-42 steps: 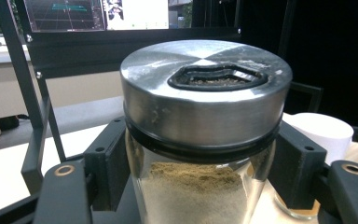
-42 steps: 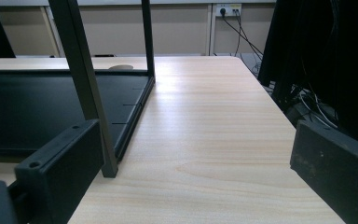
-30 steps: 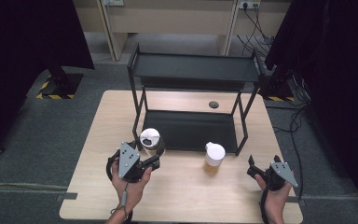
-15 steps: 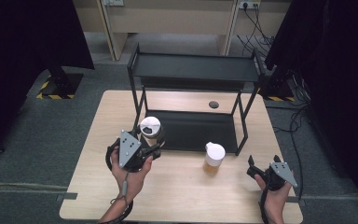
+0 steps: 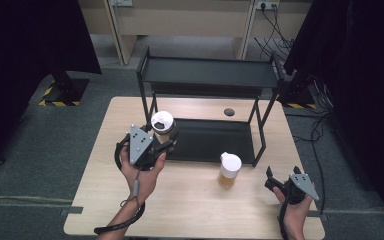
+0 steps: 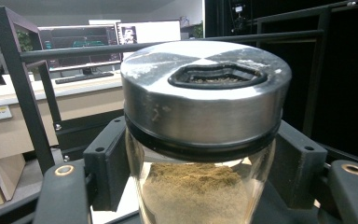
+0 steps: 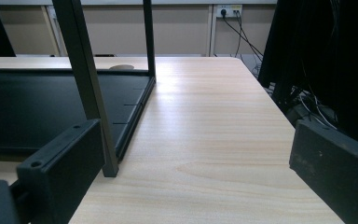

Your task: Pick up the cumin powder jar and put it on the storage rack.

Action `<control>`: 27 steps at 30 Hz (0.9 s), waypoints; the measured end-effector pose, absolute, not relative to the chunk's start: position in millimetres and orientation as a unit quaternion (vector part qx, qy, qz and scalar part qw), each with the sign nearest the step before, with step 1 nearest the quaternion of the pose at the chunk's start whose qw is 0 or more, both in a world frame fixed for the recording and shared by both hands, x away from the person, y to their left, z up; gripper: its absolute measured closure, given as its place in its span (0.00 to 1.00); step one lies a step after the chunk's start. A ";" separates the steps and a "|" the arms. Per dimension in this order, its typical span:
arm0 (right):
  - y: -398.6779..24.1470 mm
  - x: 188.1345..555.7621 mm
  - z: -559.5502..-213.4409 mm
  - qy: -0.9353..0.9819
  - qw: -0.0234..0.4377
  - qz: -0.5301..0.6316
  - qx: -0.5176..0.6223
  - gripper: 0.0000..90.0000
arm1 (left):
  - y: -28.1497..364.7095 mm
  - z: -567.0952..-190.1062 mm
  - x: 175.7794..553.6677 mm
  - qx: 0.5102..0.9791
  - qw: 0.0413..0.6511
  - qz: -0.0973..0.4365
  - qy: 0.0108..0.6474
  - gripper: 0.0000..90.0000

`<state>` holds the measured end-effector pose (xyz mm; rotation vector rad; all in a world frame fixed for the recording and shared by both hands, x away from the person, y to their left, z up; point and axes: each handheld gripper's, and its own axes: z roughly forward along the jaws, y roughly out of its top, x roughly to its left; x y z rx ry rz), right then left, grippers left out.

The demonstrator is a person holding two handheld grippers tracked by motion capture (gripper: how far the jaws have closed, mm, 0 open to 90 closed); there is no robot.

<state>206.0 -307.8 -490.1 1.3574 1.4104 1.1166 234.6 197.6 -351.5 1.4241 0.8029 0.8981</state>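
Observation:
A glass jar (image 5: 163,127) with a silver lid and brownish powder inside is held off the table by my left gripper (image 5: 167,142), whose jaws are shut on its body just below the lid; the jar (image 6: 204,140) stands upright in the left gripper view, between the pads. It hangs at the front left corner of the black two-tier rack (image 5: 210,75). A second jar (image 5: 229,170) with a white lid and amber contents stands on the table before the rack. My right gripper (image 5: 269,179) rests low at the table's right front, open, with nothing between its jaws (image 7: 186,168).
The rack's lower tray (image 5: 215,142) lies flat on the wooden table (image 5: 190,205); its right front leg (image 7: 89,84) stands close to my right gripper. A round cable hole (image 5: 229,112) is behind the rack. Cables and dark curtains flank the table's right.
My left gripper has lifted the silver-lidded jar off the table and carried it up and away toward the rack's front left corner. The right gripper has stayed put.

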 end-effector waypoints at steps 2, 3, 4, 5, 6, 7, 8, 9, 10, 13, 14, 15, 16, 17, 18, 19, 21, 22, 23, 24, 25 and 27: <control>-308.0 206.1 -490.0 0.565 0.429 0.448 0.544 0.04 | 197.0 -349.8 237.0 0.612 0.595 0.389 0.346 0.34; -308.1 206.2 -490.0 0.566 0.429 0.448 0.544 0.04 | 196.6 -348.5 238.4 0.612 0.595 0.389 0.346 0.34; -308.2 206.2 -489.9 0.566 0.429 0.448 0.544 0.04 | 196.0 -347.1 239.7 0.611 0.595 0.390 0.347 0.34; -308.3 206.2 -489.9 0.566 0.429 0.448 0.544 0.04 | 195.7 -345.6 241.2 0.611 0.595 0.390 0.347 0.34; -308.4 206.2 -489.9 0.566 0.428 0.448 0.544 0.04 | 195.0 -344.0 242.5 0.610 0.595 0.391 0.347 0.34; -308.5 206.2 -490.0 0.566 0.428 0.448 0.544 0.04 | 194.2 -341.4 244.3 0.610 0.594 0.392 0.347 0.34; -308.6 206.1 -490.0 0.566 0.428 0.448 0.544 0.04 | 193.6 -340.0 245.4 0.610 0.594 0.393 0.348 0.34; -308.7 206.1 -490.1 0.565 0.428 0.449 0.544 0.04 | 193.0 -338.1 247.0 0.609 0.594 0.394 0.348 0.34; -308.8 206.0 -490.0 0.565 0.428 0.449 0.544 0.04 | 192.6 -336.0 248.5 0.608 0.594 0.396 0.348 0.34; -309.1 206.1 -490.1 0.565 0.427 0.449 0.544 0.04 | 191.4 -329.8 252.9 0.604 0.597 0.398 0.348 0.34; -309.0 206.0 -490.0 0.565 0.427 0.449 0.544 0.04 | 191.0 -327.5 254.1 0.603 0.596 0.399 0.348 0.34; -309.0 206.0 -490.0 0.565 0.427 0.449 0.544 0.04 | 190.7 -325.2 255.5 0.603 0.597 0.400 0.347 0.34; -309.0 206.0 -490.0 0.566 0.427 0.449 0.544 0.04 | 190.5 -323.0 256.7 0.603 0.596 0.400 0.347 0.34; -309.1 206.1 -490.0 0.566 0.427 0.449 0.544 0.04 | 190.1 -321.1 257.6 0.603 0.597 0.401 0.347 0.34; -309.1 206.1 -489.9 0.566 0.427 0.449 0.544 0.04 | 189.8 -319.2 258.6 0.602 0.597 0.401 0.347 0.34; -309.2 206.2 -490.0 0.566 0.427 0.450 0.544 0.04 | 189.7 -317.5 259.5 0.601 0.597 0.402 0.347 0.34; -309.3 206.1 -490.0 0.566 0.427 0.450 0.544 0.04 | 189.4 -313.9 261.1 0.599 0.599 0.403 0.347 0.34; -309.3 206.1 -490.0 0.566 0.427 0.450 0.544 0.04 | 189.3 -311.8 262.0 0.599 0.598 0.403 0.347 0.34; -309.3 206.0 -490.0 0.566 0.427 0.450 0.544 0.04 | 189.0 -309.5 263.1 0.600 0.597 0.405 0.346 0.34; -309.2 206.0 -490.0 0.566 0.427 0.450 0.543 0.04 | 188.5 -307.5 264.2 0.599 0.597 0.407 0.346 0.34; -309.0 206.1 -490.0 0.566 0.427 0.449 0.543 0.04 | 188.2 -305.4 265.3 0.599 0.596 0.408 0.346 0.34; -309.0 206.2 -489.8 0.567 0.427 0.449 0.543 0.04 | 187.5 -301.6 267.5 0.597 0.595 0.411 0.346 0.34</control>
